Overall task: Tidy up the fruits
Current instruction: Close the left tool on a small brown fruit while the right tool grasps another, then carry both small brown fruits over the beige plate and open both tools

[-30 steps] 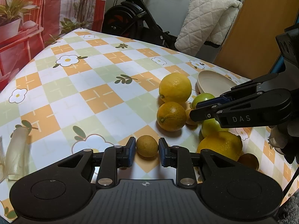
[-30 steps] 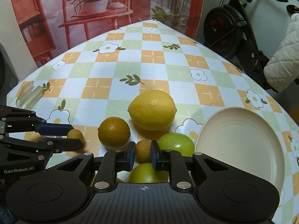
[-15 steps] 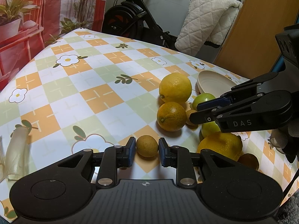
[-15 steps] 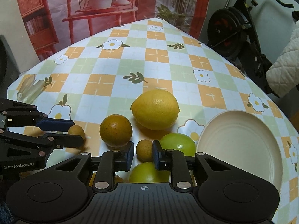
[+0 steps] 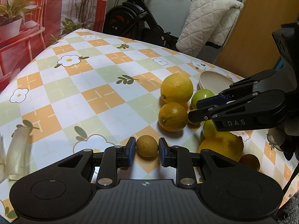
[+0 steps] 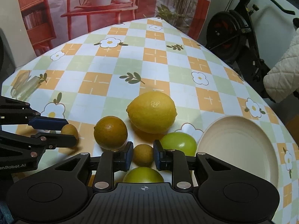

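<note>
Checked floral tablecloth [image 5: 97,97] covers the table, with the fruit clustered toward the plate side. Left gripper [image 5: 146,148] sits low over the cloth with a small brown round fruit [image 5: 146,148] between its blue pads [image 5: 132,147]; the pads look to be touching both sides, so it reads as clamped on it, fruit resting at cloth level. In the right wrist view the same fruit shows at the tips of the left gripper, left of the orange [image 6: 110,132]. Right gripper [image 6: 143,155] has a second small brown fruit [image 6: 143,155] between its pads [image 6: 129,155]; its jaws are opening, with thin gaps visible on both sides, so the fruit is between them but not pressed. That fruit lies on the cloth among the orange, a green fruit [image 6: 179,143] just right of it and another green fruit [image 6: 143,174] just in front of the camera body. A big lemon [image 6: 152,112] sits behind this group, near the orange. A 2nd lemon [image 5: 222,146] lies nearer the camera in the left wrist view, under the right gripper's arm, with a dark brown fruit [image 5: 249,161] beside it. Empty cream plate [image 6: 237,147] sits right of the fruit, just beside the green one. A clear plastic wrapper [image 5: 17,151] lies at the left edge of the cloth. Exercise bike [image 5: 134,16] and a quilted white jacket [image 5: 205,18] stand behind the table.
</note>
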Available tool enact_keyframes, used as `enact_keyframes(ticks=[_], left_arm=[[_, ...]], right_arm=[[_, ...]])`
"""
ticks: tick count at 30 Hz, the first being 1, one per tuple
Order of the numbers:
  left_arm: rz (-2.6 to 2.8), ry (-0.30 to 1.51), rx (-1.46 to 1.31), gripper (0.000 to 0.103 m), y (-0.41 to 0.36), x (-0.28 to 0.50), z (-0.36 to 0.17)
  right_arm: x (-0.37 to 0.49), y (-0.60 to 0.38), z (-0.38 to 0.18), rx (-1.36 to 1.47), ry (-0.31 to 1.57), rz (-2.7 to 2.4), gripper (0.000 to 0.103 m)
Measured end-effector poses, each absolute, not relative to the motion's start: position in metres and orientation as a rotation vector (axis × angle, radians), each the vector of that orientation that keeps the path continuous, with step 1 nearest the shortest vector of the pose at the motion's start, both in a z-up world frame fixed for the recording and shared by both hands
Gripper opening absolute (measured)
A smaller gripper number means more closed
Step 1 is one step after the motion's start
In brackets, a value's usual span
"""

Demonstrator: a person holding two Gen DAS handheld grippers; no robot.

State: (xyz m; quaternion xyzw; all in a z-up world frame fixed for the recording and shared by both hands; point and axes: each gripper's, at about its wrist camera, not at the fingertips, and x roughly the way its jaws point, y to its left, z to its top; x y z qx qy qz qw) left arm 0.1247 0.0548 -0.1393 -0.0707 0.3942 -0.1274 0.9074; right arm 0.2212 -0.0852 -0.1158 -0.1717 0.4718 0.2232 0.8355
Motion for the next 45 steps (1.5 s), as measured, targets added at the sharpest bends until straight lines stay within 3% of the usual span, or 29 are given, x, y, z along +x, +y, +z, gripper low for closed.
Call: enact_keyframes(ticks=[21, 45], left_arm=[[-0.262, 0.812, -0.141, 0.028, 0.054, 0.124, -0.139], [-0.344, 0.711, -0.043, 0.028, 0.016, 0.121, -0.098]], right_arm=[[0.226, -0.092, -0.123, -0.306, 1.023, 0.432, 0.024], [0.179, -0.184, -0.076, -0.092, 0.83, 0.341, 0.024]])
